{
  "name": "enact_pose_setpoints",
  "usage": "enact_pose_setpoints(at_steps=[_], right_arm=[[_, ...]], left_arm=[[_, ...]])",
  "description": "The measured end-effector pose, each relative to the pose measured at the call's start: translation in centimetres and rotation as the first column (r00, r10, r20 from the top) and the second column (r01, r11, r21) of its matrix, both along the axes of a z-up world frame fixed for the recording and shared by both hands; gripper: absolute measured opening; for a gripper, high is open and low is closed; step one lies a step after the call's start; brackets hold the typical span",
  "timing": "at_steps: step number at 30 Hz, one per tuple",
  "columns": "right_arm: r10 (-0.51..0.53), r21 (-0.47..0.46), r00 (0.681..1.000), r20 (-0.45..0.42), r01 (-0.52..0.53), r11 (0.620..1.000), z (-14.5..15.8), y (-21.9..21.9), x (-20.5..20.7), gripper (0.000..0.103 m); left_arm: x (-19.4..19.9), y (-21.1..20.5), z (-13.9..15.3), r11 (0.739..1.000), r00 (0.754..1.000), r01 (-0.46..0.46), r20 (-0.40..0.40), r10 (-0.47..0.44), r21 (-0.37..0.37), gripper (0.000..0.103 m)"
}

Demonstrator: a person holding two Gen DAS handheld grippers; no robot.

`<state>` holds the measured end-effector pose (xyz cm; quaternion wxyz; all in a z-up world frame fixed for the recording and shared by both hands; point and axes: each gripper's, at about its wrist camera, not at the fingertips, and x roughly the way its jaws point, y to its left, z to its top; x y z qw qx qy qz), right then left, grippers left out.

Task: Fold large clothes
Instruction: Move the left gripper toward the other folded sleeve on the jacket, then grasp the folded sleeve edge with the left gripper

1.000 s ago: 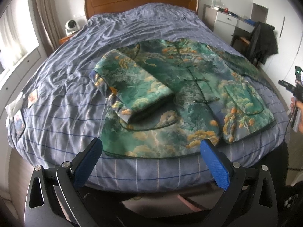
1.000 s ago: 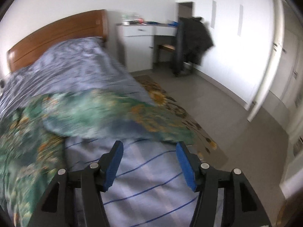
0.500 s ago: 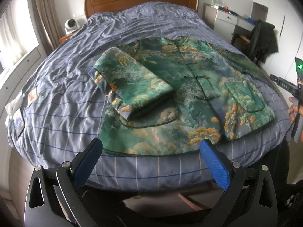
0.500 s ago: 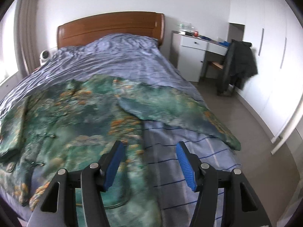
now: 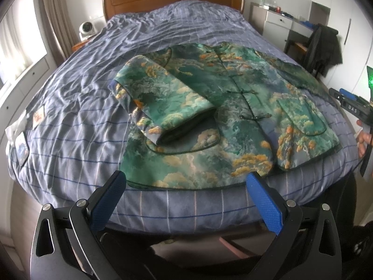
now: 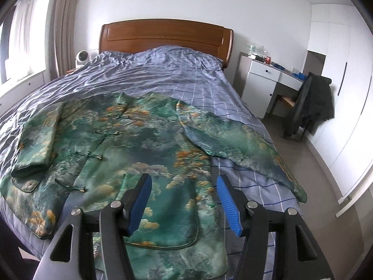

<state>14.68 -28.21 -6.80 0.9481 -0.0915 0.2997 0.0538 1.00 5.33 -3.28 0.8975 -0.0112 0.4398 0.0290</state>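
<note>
A green patterned jacket [image 5: 233, 116] with orange clouds lies face up on the bed, buttons closed. Its left sleeve [image 5: 160, 98] is folded in over the body. Its right sleeve [image 6: 235, 140] lies spread out toward the bed's right edge. My left gripper [image 5: 185, 186] is open and empty, held off the foot of the bed near the jacket's hem. My right gripper [image 6: 183, 189] is open and empty, above the jacket's lower right part near a pocket [image 6: 167, 221]. The right gripper also shows at the right edge of the left wrist view [image 5: 349, 102].
The bed [image 5: 93, 70] has a blue checked cover and a wooden headboard [image 6: 163, 35]. A white desk [image 6: 268, 77] and a chair with a dark coat [image 6: 312, 102] stand to the right. A small fan [image 5: 86, 29] stands left of the headboard.
My right gripper has swung left from facing the floor and sleeve end to face the jacket's body. My left gripper has pulled back slightly; both stay open.
</note>
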Motion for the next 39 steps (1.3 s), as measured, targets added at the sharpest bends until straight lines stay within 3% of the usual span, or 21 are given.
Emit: enact_pose_setpoints(at_steps=[6,9,13,15,19,22,25,29,34,36,37,39], right_arm=[[0.022,0.007,1.000,0.006,-0.022,1.000,0.3,0.7,-0.6,0.059],[0.034,0.008,0.999,0.010,-0.034,0.999,0.6,1.0,-1.1,0.059],[0.035,0.007,0.999,0.029,-0.035,0.999,1.0,1.0,-2.1,0.059],[0.033,0.014,0.999,0.031,-0.033,0.999,1.1,0.9,-2.4,0.059],[0.031,0.031,0.999,0.020,-0.031,0.999,0.9,0.9,-2.7,0.059],[0.038,0.036,0.999,0.015,-0.039,0.999,0.7,1.3,-2.9,0.059],[0.042,0.034,0.999,0.016,-0.042,0.999,0.9,1.4,-3.2,0.059],[0.040,0.032,0.999,0.006,-0.040,0.999,0.9,1.7,-3.5,0.059],[0.043,0.025,0.999,-0.006,-0.043,0.999,0.7,2.3,-3.7,0.059],[0.053,0.029,0.999,-0.011,-0.052,0.998,0.7,2.7,-3.7,0.059],[0.057,0.031,0.998,-0.012,-0.057,0.998,0.7,3.0,-3.7,0.059],[0.073,0.035,0.997,-0.014,-0.072,0.997,0.6,3.6,-3.8,0.059]], left_arm=[[0.5,0.9,-0.1,0.998,0.999,0.050,0.014,-0.050,0.034,0.103],[1.4,3.2,0.4,0.991,0.995,0.063,0.069,-0.071,0.119,0.103],[3.0,4.7,0.1,0.974,0.984,0.151,0.068,-0.164,0.171,0.103],[4.2,4.0,-1.1,0.947,0.971,0.221,0.039,-0.236,0.233,0.103],[7.4,1.9,-4.4,0.867,0.924,0.368,-0.028,-0.381,0.336,0.103],[10.7,1.8,-6.1,0.849,0.908,0.415,-0.086,-0.411,0.325,0.103],[14.2,3.0,-7.3,0.862,0.917,0.399,-0.108,-0.385,0.312,0.102],[16.4,4.7,-9.0,0.882,0.901,0.429,-0.159,-0.403,0.197,0.103],[16.1,4.5,-9.9,0.845,0.869,0.493,-0.169,-0.465,0.209,0.103],[16.2,4.8,-9.8,0.841,0.859,0.508,-0.174,-0.481,0.184,0.101],[16.3,5.0,-9.7,0.842,0.854,0.516,-0.177,-0.489,0.160,0.099],[16.7,5.5,-9.7,0.846,0.848,0.521,-0.188,-0.496,0.118,0.084]])
